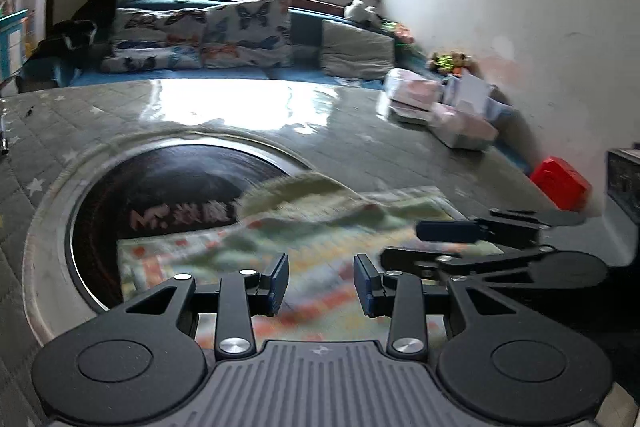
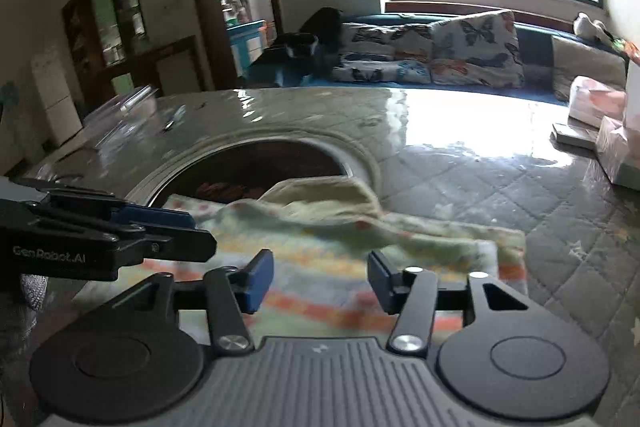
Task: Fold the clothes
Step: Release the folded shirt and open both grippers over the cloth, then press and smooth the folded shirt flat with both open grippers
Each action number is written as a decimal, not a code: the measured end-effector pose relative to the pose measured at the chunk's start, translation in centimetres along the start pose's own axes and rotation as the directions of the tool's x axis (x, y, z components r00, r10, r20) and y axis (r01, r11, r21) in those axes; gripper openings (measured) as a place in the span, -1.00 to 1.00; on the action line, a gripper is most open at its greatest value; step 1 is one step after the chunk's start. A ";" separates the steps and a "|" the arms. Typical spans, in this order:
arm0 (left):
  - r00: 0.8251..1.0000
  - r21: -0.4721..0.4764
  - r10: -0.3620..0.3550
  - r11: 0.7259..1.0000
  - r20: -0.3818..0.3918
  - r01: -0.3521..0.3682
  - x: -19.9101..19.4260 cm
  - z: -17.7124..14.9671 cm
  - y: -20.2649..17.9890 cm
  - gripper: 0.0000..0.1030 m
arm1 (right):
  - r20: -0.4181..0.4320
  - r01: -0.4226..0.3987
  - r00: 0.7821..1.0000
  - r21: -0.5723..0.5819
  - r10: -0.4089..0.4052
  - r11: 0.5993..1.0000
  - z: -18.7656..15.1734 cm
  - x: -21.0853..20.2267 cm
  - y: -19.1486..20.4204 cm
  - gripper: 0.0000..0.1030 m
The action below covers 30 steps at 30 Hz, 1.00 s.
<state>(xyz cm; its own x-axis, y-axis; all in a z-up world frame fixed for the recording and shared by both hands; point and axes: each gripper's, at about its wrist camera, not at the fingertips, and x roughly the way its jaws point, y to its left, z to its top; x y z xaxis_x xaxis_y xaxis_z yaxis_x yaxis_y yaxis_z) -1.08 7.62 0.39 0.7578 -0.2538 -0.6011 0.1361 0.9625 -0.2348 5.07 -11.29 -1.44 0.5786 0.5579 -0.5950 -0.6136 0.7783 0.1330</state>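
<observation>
A pale green garment (image 1: 320,243) with orange and yellow patterned stripes lies on the table, partly over the round dark inset (image 1: 168,195). Its far part is bunched into a raised fold (image 2: 320,199). My left gripper (image 1: 321,285) hovers just above the garment's near part, open and empty. My right gripper (image 2: 320,281) hovers over the same garment (image 2: 360,251), open and empty. The right gripper shows at the right of the left wrist view (image 1: 448,239). The left gripper shows at the left of the right wrist view (image 2: 160,231). The two are close together, side by side.
The table (image 1: 360,131) has a quilted grey cover under glossy plastic. Pink and white boxes (image 1: 440,107) stand at its far right, a red box (image 1: 560,183) beside the wall. A sofa with butterfly cushions (image 2: 460,51) runs under the window. A doorway (image 2: 240,7) opens at left.
</observation>
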 end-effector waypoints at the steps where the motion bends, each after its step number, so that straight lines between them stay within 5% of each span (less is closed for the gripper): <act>1: 1.000 0.004 -0.008 1.000 -0.001 0.008 -0.3 -0.4 -0.2 -0.26 | 0.000 -0.002 1.000 -0.010 0.002 1.000 -0.3 -0.2 0.3 0.15; 14: 0.999 -0.062 -0.046 0.997 0.005 0.046 -1.9 -4.6 0.6 -0.22 | 0.019 0.030 0.999 -0.120 -0.028 0.992 -3.9 -1.0 3.5 0.65; 21: 0.999 -0.078 -0.037 0.996 0.026 0.039 -3.0 -5.1 1.2 -0.22 | 0.010 0.030 1.000 -0.125 -0.029 0.992 -3.8 -1.3 3.2 0.70; 30: 0.998 0.014 0.042 0.999 0.040 -0.042 -3.2 -6.4 0.2 -0.22 | 0.008 0.039 0.999 -0.125 -0.038 0.991 -4.6 -2.2 3.0 0.74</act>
<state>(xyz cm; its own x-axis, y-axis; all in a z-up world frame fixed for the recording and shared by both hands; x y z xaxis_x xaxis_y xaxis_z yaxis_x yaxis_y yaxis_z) -7.58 8.02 -2.60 0.7876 -0.2093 -0.5795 0.1128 0.9736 -0.1983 -0.47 -11.53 -3.36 0.6059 0.5301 -0.5932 -0.6532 0.7571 0.0094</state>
